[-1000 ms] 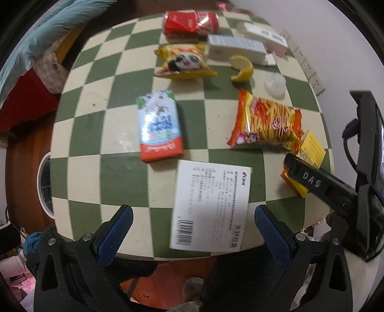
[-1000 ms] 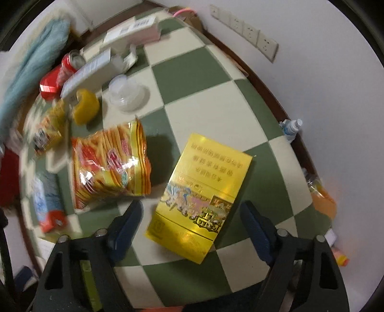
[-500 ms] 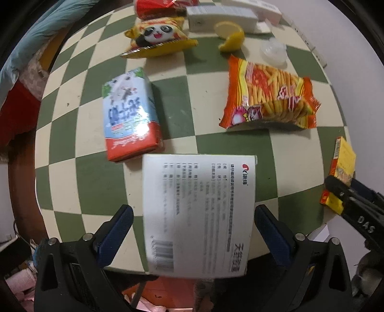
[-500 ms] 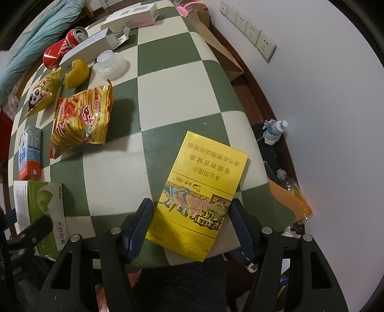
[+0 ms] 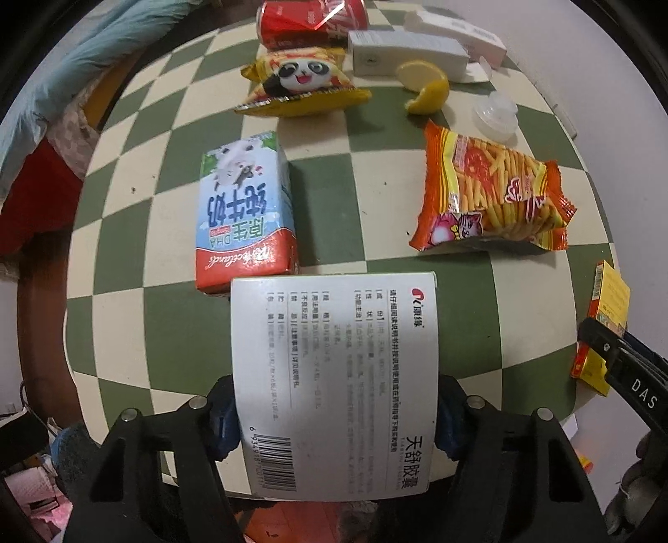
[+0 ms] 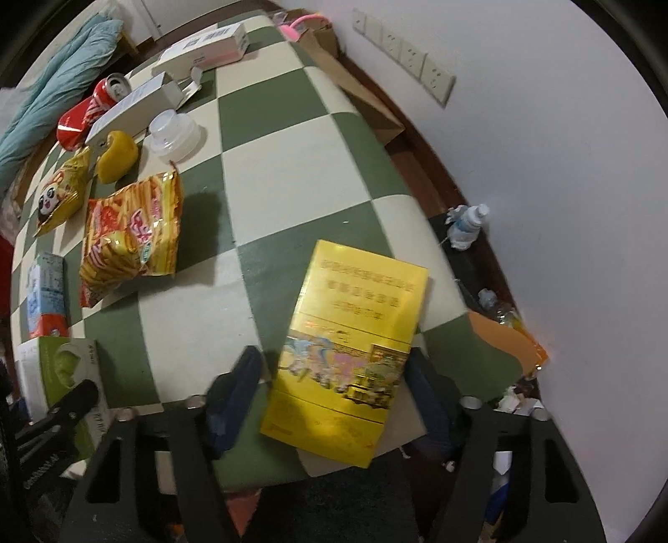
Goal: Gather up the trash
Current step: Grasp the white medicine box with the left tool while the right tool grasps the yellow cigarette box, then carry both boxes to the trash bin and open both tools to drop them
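On a green-and-cream checkered bench [image 5: 125, 342], the left gripper [image 5: 334, 413] pinches a white box [image 5: 334, 376] by its two long sides, blue fingers [image 5: 223, 417] pressed against it at the near edge, the box's far end reaching just past a milk carton [image 5: 246, 213] (barcode side facing up). Beyond lie a panda snack bag [image 5: 300, 81], a red can [image 5: 311, 19], a lemon wedge [image 5: 426, 85] and an orange fries bag [image 5: 492, 196]. To the right, the right gripper [image 6: 334, 397] straddles a yellow box [image 6: 350, 346] overhanging the bench's near edge; its fingers [image 6: 234, 397] are spread, the right one against the box's side, the left one just beside it with a sliver of gap showing.
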{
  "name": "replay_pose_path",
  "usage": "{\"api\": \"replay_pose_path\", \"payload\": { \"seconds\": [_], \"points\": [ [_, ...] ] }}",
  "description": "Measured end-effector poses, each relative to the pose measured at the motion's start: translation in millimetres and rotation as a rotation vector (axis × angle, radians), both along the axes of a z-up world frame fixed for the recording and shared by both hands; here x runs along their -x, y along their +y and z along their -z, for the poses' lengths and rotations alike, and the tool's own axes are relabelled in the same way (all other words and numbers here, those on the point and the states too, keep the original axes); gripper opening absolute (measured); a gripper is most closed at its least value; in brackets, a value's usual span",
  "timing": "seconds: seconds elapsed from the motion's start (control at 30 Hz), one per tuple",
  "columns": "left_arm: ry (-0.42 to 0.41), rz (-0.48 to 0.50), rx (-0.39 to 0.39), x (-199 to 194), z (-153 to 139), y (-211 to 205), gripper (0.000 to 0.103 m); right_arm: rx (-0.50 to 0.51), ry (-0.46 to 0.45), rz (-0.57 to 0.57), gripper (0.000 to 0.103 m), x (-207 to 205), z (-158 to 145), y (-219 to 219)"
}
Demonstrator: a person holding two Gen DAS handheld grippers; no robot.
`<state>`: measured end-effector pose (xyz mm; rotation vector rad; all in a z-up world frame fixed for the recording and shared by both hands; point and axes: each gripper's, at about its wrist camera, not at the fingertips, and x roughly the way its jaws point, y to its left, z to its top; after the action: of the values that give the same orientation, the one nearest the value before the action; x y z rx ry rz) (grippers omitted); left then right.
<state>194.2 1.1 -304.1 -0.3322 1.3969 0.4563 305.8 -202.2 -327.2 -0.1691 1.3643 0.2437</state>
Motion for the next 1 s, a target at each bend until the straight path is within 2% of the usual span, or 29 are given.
{"api": "replay_pose_path", "payload": {
  "seconds": [0.27, 0.43, 0.57, 0.77, 1.0],
  "points": [
    [-0.058, 0.018, -0.058, 18, -28, 4, 0.067, -0.027, -0.021, -0.058, 0.062, 12, -4, 3],
    [-0.136, 0.017, -0.121, 18, -55, -2, 0.067, -0.080, -0.071, -0.112, 0.062, 30, -30, 16],
    [-0.229, -0.002, -0.191, 34, -96, 3, 0.067, -0.148, -0.135, -0.162, 0.062, 49, -65, 32],
    [-0.351, -0.056, -0.268, 64, -151, 35, 0.067, -0.250, -0.215, -0.247, 0.062, 73, -125, 67],
    [-0.417, -0.122, -0.323, 120, -194, 83, 0.067, -0.371, -0.249, -0.377, 0.062, 119, -176, 129]
  ]
}}
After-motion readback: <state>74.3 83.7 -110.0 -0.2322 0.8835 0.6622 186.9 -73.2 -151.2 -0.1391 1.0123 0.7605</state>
